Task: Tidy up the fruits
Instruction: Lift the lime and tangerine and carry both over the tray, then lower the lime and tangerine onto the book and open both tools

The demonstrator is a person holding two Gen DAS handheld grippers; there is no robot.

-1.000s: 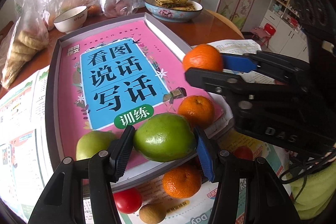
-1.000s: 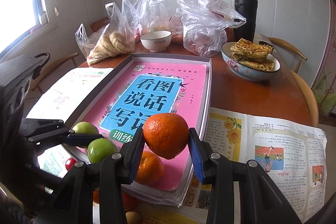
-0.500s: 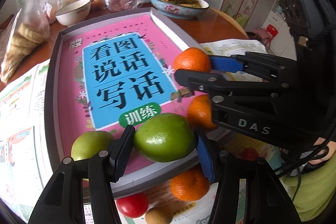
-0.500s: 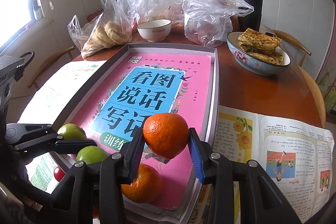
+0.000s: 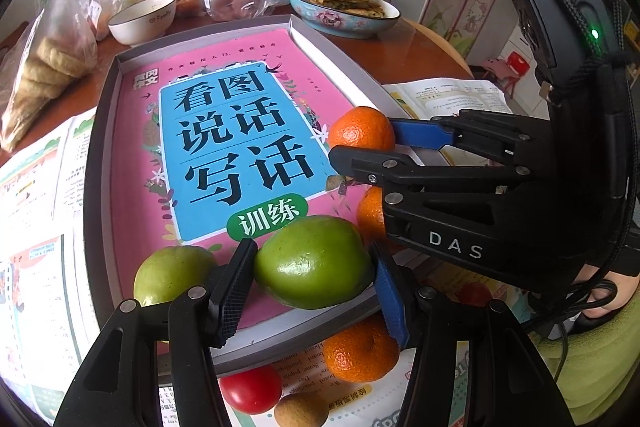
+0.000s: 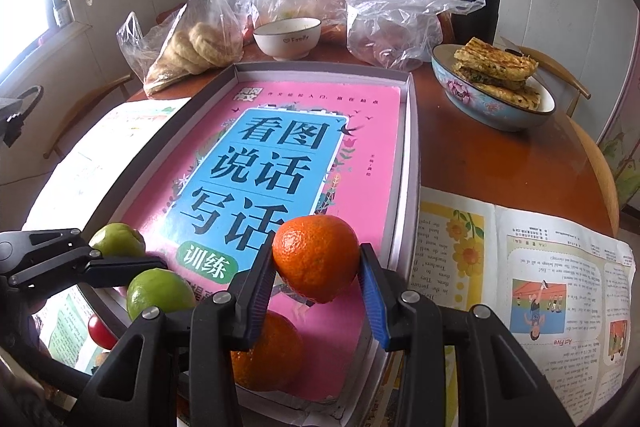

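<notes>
Green fruit (image 5: 314,262) clamped in left hand-held gripper (image 5: 312,275); orange (image 6: 316,257) in right (image 6: 316,279)

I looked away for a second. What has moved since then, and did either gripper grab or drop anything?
The right gripper carried its orange forward and lower over the pink book in the box. Nothing was grabbed or dropped. The left gripper still clamps the green fruit; the other fruits lie unchanged.

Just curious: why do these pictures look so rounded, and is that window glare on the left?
Both wrist views are fisheye: dark rounded corners, and the box edges bow. Right wrist view: the window is blown out white. Left wrist view: soft sheen on the green fruit; both look sharp.
</notes>
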